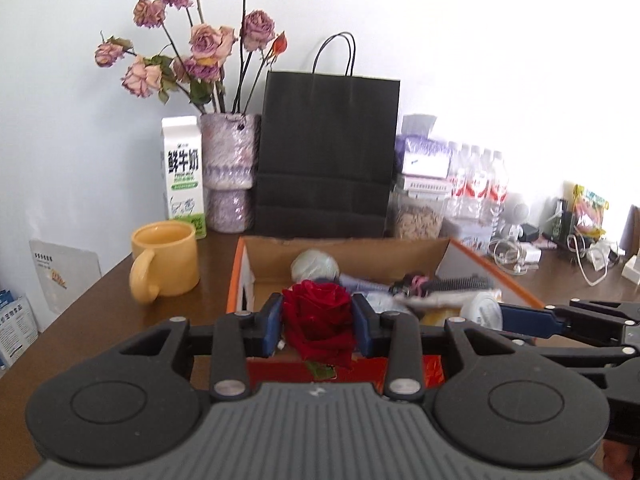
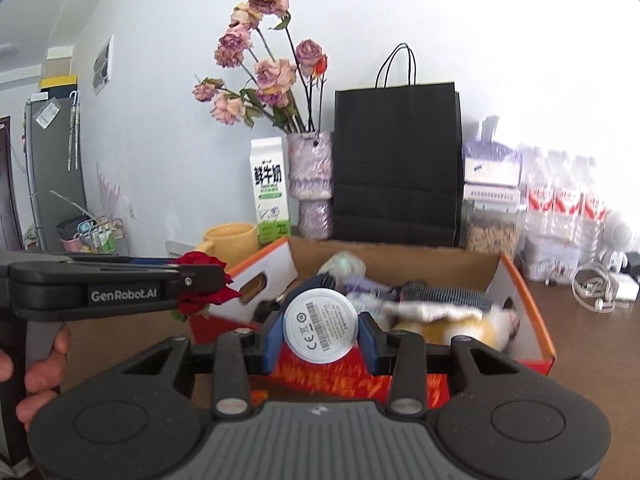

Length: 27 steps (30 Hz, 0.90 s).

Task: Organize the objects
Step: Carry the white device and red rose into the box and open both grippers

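Red rose (image 1: 318, 320) clamped in left gripper (image 1: 319, 326), above cardboard box (image 1: 452, 248) front edge | white round device (image 2: 320, 324) clamped in right gripper (image 2: 320, 338), box at 12 o'clock | lift both clear of rim; go gentle on petals, vase (image 1: 228, 168) at 11 o'clock.

You get strong daylight from the far right, so the white wall (image 1: 500, 60) there is washed out and the water bottles (image 2: 560, 200) glow pale. Your corners go dark and round, and straight lines bend. The plush toy (image 2: 452, 316) in the box (image 2: 532, 300) looks smeared. The bench (image 1: 92, 304) is dim.
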Each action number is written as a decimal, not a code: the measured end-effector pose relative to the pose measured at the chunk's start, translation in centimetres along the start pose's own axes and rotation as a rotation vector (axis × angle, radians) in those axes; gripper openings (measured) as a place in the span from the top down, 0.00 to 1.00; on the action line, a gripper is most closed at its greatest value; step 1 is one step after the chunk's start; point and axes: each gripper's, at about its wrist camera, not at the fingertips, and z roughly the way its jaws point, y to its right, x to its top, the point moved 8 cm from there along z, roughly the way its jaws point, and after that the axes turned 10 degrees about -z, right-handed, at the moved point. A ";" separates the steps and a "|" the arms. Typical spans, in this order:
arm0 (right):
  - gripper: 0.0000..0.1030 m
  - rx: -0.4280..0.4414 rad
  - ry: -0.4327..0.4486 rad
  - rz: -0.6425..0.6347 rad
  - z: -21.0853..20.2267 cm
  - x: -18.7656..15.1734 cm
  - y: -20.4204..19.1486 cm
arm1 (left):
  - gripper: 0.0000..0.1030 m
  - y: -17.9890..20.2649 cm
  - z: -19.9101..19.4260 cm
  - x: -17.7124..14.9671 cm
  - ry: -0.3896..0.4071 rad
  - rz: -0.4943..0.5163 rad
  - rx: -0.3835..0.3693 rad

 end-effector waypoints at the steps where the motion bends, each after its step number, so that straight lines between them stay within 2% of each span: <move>1: 0.63 -0.013 0.007 -0.002 0.4 0.5 0.4 | 0.64 0.2 0.5 0.5 0.008 -0.004 -0.002; 9: 0.63 -0.105 0.036 0.019 5.0 3.6 4.1 | 0.64 1.9 5.3 3.2 0.021 -0.037 -0.004; 22: 0.63 -0.128 -0.028 0.054 10.2 3.0 8.8 | 0.62 2.4 11.5 3.8 -0.013 -0.020 0.022; 24: 0.61 -0.130 -0.045 0.055 10.5 2.7 9.0 | 0.55 2.2 11.9 3.6 -0.020 -0.011 0.032; 25: 0.58 -0.132 -0.054 0.058 10.6 2.5 9.1 | 0.41 2.1 11.9 3.5 -0.023 -0.007 0.037; 26: 0.41 -0.136 -0.064 0.062 10.6 2.3 9.2 | 0.24 1.9 12.0 3.4 -0.023 -0.006 0.044; 27: 0.27 -0.145 -0.068 0.066 10.6 2.2 9.3 | 0.15 1.6 11.9 3.4 -0.014 -0.006 0.074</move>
